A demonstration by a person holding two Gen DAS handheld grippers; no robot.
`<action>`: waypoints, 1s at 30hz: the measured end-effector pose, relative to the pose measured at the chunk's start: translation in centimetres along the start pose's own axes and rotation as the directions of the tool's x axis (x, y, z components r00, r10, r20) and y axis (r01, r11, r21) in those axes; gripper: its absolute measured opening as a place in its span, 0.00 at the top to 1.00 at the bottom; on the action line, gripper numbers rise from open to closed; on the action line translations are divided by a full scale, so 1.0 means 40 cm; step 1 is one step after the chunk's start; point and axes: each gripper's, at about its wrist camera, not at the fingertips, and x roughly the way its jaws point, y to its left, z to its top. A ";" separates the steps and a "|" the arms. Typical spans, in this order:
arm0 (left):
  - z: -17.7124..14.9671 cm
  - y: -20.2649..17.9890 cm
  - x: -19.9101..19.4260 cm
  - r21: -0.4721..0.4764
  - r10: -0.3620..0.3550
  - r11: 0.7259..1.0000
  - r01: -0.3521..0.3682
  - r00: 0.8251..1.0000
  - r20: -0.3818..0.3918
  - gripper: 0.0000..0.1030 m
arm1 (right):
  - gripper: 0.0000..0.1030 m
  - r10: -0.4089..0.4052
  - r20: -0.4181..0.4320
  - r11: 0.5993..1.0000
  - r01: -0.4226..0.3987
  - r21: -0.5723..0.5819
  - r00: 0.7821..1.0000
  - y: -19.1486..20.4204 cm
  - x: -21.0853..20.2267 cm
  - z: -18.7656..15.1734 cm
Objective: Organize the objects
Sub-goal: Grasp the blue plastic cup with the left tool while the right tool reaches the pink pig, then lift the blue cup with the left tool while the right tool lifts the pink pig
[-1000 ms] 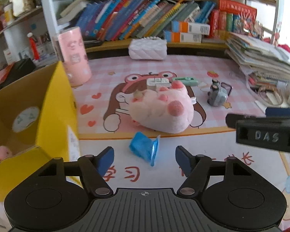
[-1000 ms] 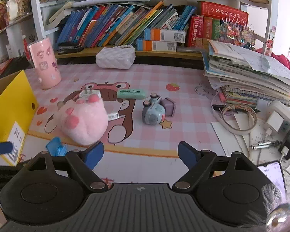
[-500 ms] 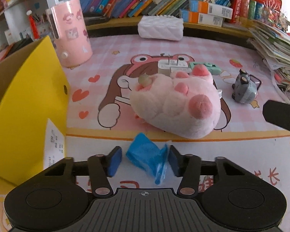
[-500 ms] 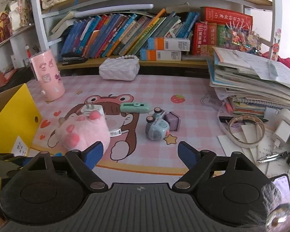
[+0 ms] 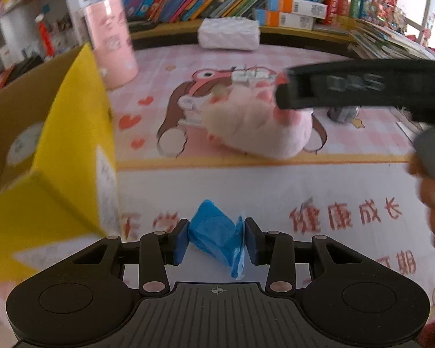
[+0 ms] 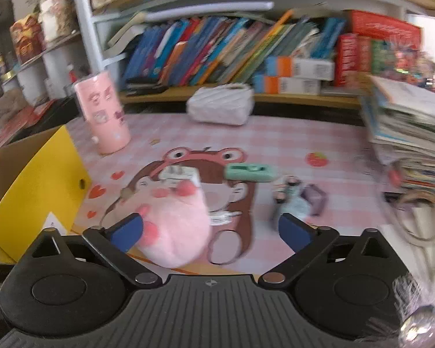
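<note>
Left wrist view: my left gripper [image 5: 216,242] was closed onto the blue crumpled wrapper [image 5: 216,239], both pads pressing its sides, above the white part of the desk mat [image 5: 275,185]. I judged the wrapper very light, soft and crushable, with a thin trailing flap that could slip; a hold across its bulkier folded middle looked safest. The yellow box [image 5: 72,150] stood open just to the left, a likely place for it. The right gripper's body crossed the upper right of this view, above the pink plush paw [image 5: 258,127].

Right wrist view: my right gripper [image 6: 210,230] stood wide and held nothing, its fingers straddling the plush paw [image 6: 174,226] without visible contact. I judged the paw soft, light and compressible; a grip across its narrower width should hold. A mint green case [image 6: 249,172] and a small toy camera [image 6: 295,200] lay beyond on the mat, the image there blurred.
</note>
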 end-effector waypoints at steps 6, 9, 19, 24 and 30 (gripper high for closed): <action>-0.021 0.033 -0.035 -0.050 0.016 0.999 -0.015 1.000 0.023 0.63 | 0.00 0.029 -0.057 0.992 -0.036 -0.122 0.998 0.056 0.094 0.014; -0.028 0.038 -0.049 -0.055 0.020 0.998 -0.019 0.999 0.036 0.63 | 0.00 0.027 -0.093 0.983 -0.043 -0.181 0.995 0.077 0.137 0.007; -0.037 0.062 -0.092 -0.080 0.036 0.996 -0.029 0.996 0.084 0.63 | 0.36 0.026 -0.135 0.980 -0.052 -0.193 0.990 0.095 0.145 -0.019; -0.044 0.071 -0.104 -0.087 0.032 0.996 -0.023 0.995 0.098 0.63 | 0.35 0.095 -0.119 0.994 -0.100 -0.039 0.988 0.068 0.060 -0.016; -0.057 0.086 -0.123 -0.098 0.020 0.995 -0.008 0.992 0.125 0.63 | 0.35 0.057 -0.088 0.998 -0.057 0.007 0.994 0.063 -0.037 -0.041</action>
